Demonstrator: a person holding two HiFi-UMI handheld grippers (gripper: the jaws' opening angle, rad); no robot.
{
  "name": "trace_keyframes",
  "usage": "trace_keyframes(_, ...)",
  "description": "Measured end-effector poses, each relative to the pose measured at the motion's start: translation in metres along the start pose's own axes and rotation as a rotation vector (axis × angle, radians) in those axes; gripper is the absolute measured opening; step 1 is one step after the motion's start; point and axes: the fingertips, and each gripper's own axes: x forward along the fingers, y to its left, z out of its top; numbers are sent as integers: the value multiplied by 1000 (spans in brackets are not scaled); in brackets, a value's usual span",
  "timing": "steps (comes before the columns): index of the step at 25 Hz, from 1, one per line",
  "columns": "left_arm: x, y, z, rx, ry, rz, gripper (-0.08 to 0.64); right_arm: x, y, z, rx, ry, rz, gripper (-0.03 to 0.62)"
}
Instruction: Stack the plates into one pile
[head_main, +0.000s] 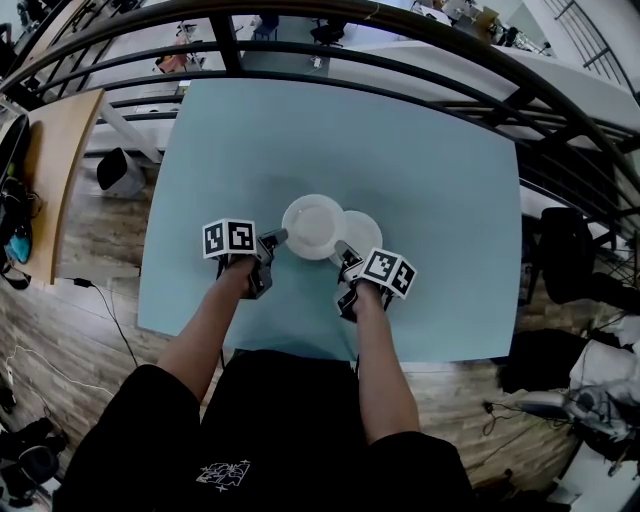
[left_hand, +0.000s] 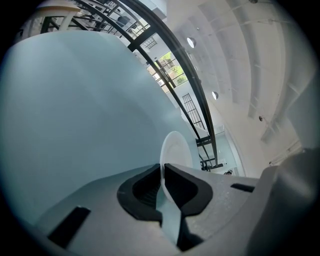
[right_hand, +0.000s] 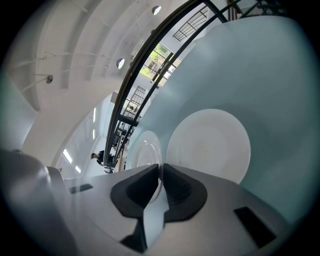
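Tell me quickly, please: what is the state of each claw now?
Left claw: shut on the rim of the larger plate.
Right claw: shut on the rim of the same plate, at its other side.

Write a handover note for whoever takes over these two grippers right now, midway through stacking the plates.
Left gripper: shut on the left rim of the held white plate.
Right gripper: shut on the same plate's near-right rim.
Things: the held white plate overlaps the second white plate, which lies flat on the light blue table.
Done: one plate gripped by both grippers.
Left: centre it over the second white plate, set it down, release.
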Motion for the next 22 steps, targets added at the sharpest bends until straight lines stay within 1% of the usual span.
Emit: trace_keyframes(22,66,-35,-45,40,69,29,32,-50,-67,27,18,-1,-40,29)
